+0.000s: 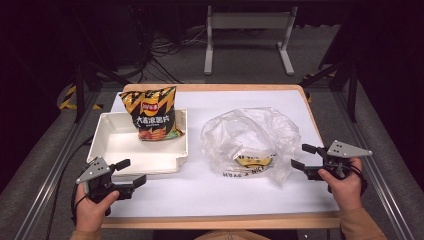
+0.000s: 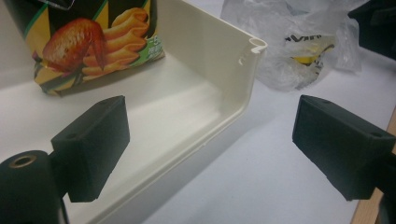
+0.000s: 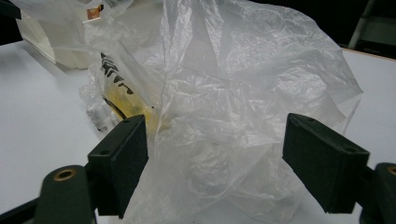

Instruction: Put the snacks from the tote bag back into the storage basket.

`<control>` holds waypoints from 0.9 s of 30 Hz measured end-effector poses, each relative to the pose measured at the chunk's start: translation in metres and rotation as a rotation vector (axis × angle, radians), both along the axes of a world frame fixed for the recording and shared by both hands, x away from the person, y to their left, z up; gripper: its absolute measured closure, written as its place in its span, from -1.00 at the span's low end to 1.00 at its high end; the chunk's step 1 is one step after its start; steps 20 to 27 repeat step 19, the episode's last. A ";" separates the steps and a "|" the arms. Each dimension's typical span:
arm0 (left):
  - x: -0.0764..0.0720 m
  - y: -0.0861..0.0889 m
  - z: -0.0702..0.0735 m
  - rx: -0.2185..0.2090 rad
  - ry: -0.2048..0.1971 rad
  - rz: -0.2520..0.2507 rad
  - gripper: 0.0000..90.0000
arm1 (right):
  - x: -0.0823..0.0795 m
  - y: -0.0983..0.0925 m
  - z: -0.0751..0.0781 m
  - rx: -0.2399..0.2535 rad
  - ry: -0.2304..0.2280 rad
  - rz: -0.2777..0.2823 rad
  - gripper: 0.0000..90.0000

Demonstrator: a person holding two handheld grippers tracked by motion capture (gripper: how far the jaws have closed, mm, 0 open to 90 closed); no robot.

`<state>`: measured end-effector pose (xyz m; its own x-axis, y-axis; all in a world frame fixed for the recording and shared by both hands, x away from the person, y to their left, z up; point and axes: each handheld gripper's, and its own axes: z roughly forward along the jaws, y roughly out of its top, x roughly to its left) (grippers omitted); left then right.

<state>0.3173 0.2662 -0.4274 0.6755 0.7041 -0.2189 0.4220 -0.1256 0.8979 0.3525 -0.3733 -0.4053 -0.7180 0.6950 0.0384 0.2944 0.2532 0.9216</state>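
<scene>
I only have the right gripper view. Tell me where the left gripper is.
Observer: The left gripper is open at the near wall of the white tray, left of the plastic bag.
Operator: Say what's in that tray.
Observer: A chip bag stands upright at its far side.
Operator: Give me the right gripper's place from above.
Observer: The right gripper is at the plastic bag's right edge, near the table's right side.

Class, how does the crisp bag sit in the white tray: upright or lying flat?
Upright. The crisp bag stands on its bottom edge inside the white tray, its top rising well above the tray's far wall, leaning back slightly.
</scene>
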 end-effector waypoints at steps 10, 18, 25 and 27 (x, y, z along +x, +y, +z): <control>0.004 -0.001 -0.017 0.068 0.010 0.037 -0.83 | 0.001 0.002 -0.005 -0.020 0.007 -0.001 -0.53; 0.003 0.001 -0.017 0.051 0.004 0.030 -0.86 | 0.000 0.002 -0.006 -0.021 0.010 -0.001 -0.54; 0.003 0.000 -0.017 0.056 -0.003 0.026 -0.86 | 0.000 0.002 -0.005 -0.021 0.010 -0.001 -0.55; 0.003 0.000 -0.017 0.056 -0.003 0.026 -0.86 | 0.000 0.002 -0.005 -0.021 0.010 -0.001 -0.55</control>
